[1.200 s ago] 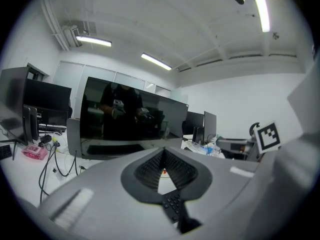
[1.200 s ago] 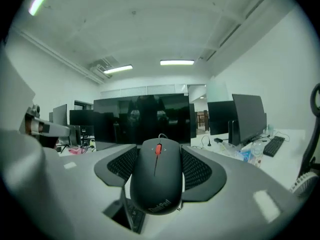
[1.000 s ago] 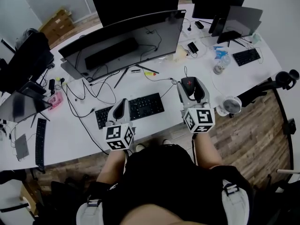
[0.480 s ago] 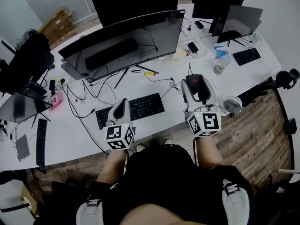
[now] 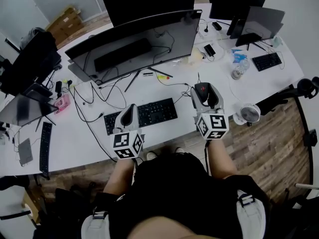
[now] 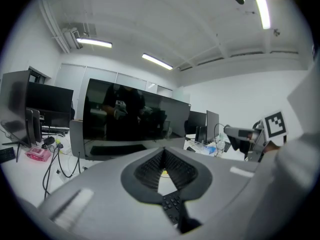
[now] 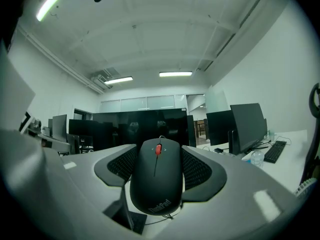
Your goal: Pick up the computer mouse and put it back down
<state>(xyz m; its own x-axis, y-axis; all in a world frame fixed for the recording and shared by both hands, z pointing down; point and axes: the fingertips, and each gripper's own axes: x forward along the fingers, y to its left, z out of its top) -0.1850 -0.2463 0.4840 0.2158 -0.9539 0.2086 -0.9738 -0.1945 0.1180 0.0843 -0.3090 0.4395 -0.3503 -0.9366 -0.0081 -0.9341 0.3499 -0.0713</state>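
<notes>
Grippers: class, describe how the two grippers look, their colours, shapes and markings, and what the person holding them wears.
Both the left gripper and the right gripper have light grey, rounded shells with dark ribbed pads lining the jaws. Each carries a white cube with black square markers at its rear. The person wears a black top.

The long white curved worktop [image 5: 75, 143] carries a wide curved black monitor [image 5: 134, 44], with a flat black keyboard [image 5: 142, 114] in front of it and loose black cables [image 5: 89, 106] lying between the two. A small pink box [image 5: 61, 105] and a second black keyboard [image 5: 44, 146] lie toward the left. A small white fan [image 5: 248, 113], a clear plastic bottle [image 5: 237, 71] and a third black keyboard [image 5: 267, 61] sit toward the right.
</notes>
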